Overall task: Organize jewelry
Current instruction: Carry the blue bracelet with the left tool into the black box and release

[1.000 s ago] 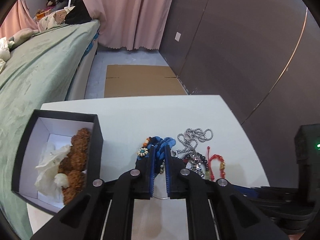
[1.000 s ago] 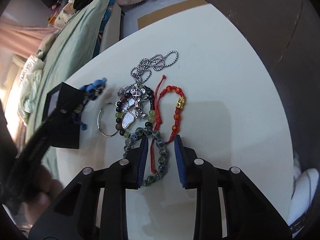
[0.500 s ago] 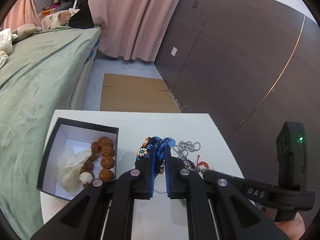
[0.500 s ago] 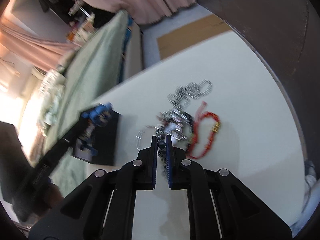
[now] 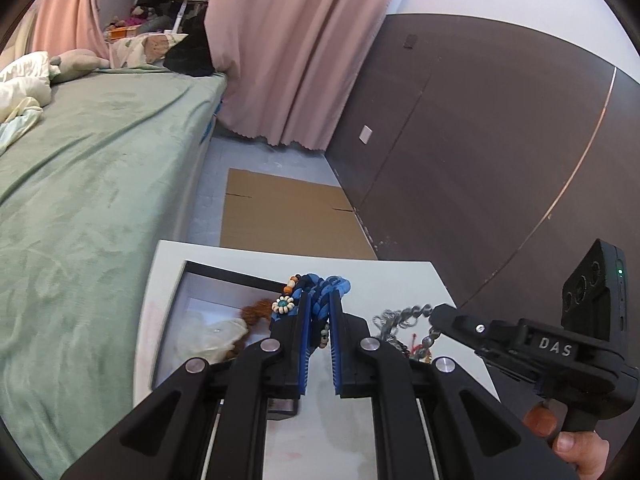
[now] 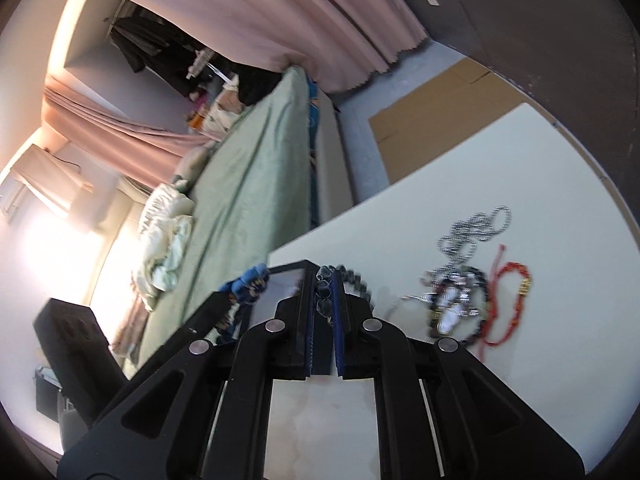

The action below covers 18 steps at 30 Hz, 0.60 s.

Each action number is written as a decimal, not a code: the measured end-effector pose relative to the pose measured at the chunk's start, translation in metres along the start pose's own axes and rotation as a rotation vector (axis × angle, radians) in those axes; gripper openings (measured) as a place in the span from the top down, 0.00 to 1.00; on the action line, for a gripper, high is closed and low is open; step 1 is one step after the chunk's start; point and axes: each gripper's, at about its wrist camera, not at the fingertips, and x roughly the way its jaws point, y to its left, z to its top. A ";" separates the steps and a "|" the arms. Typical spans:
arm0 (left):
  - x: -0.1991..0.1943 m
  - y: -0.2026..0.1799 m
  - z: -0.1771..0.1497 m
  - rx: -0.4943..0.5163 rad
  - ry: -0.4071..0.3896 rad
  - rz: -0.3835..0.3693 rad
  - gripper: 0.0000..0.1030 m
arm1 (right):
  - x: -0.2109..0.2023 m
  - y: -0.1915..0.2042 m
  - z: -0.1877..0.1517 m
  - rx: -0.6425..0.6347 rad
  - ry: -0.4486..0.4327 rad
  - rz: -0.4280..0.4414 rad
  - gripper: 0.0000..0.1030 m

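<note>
My left gripper (image 5: 319, 312) is shut on a blue braided bracelet (image 5: 320, 286) with a bead flower, held above the right rim of the black jewelry box (image 5: 224, 274). The box holds a brown bead bracelet (image 5: 254, 310) and white tissue. My right gripper (image 6: 323, 284) is shut on a dark glass-bead bracelet (image 6: 354, 280), lifted over the white table (image 6: 540, 360) near the box (image 6: 286, 280). A silver ball chain (image 6: 472, 232), a red cord bracelet (image 6: 508, 300) and a dark bead bracelet with a pendant (image 6: 456, 308) lie on the table to the right.
A bed with a green cover (image 5: 88, 184) runs along the table's left side. Flat cardboard (image 5: 280, 216) lies on the floor beyond the table. A dark panelled wall (image 5: 480, 160) stands to the right and pink curtains (image 5: 288, 52) hang behind.
My right gripper shut on the dark bead bracelet and lifted it off the pile toward the box. My left gripper rose and moved left with the blue bracelet, over the box.
</note>
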 end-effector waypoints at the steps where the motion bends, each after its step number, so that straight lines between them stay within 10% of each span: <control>1: -0.002 0.002 0.001 -0.004 -0.004 0.005 0.93 | 0.001 0.003 0.000 0.001 -0.004 0.010 0.91; 10: -0.015 0.034 0.005 -0.070 -0.006 0.029 0.89 | 0.009 0.030 -0.004 -0.014 -0.047 0.118 0.91; 13: -0.023 0.044 0.006 -0.095 -0.028 0.042 0.47 | 0.013 0.037 -0.005 -0.025 -0.055 0.146 0.91; 18: -0.038 0.054 0.010 -0.113 -0.074 0.062 0.35 | 0.024 0.049 -0.010 -0.043 -0.051 0.177 0.91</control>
